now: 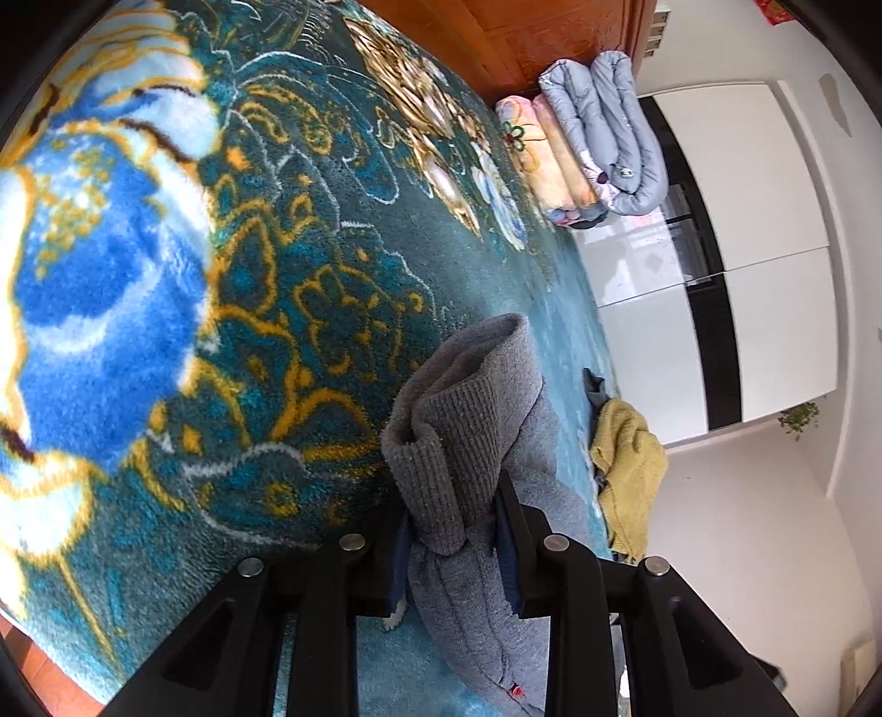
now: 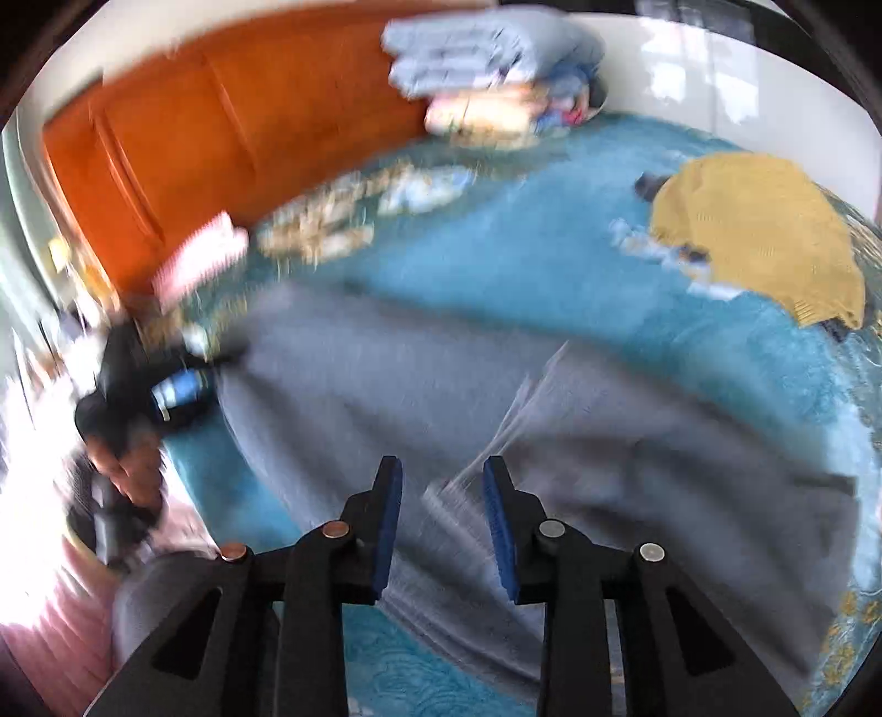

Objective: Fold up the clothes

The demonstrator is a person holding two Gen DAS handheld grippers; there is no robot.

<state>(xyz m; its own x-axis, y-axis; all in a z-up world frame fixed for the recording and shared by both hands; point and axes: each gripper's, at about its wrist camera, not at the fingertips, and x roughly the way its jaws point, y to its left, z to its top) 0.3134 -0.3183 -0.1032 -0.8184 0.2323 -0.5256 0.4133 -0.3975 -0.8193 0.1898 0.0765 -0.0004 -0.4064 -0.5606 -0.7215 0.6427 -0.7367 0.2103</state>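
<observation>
Crowding bed: yellow sweater point(image 2: 761, 231), folded quilts point(image 1: 601, 132) beyond left tool point(image 1: 455, 524)-pinched grey sweater point(image 1: 468, 397).

No text, label, brand or number can be read in either view. In the left wrist view a small red tag point(image 1: 516, 689) sits on the grey sweater point(image 1: 468, 441) at about 6 o'clock (too tiny to show any lettering). A red strip point(image 1: 774, 10) at about 1 o'clock is cut off by the frame edge. The right wrist view is motion-blurred throughout.
</observation>
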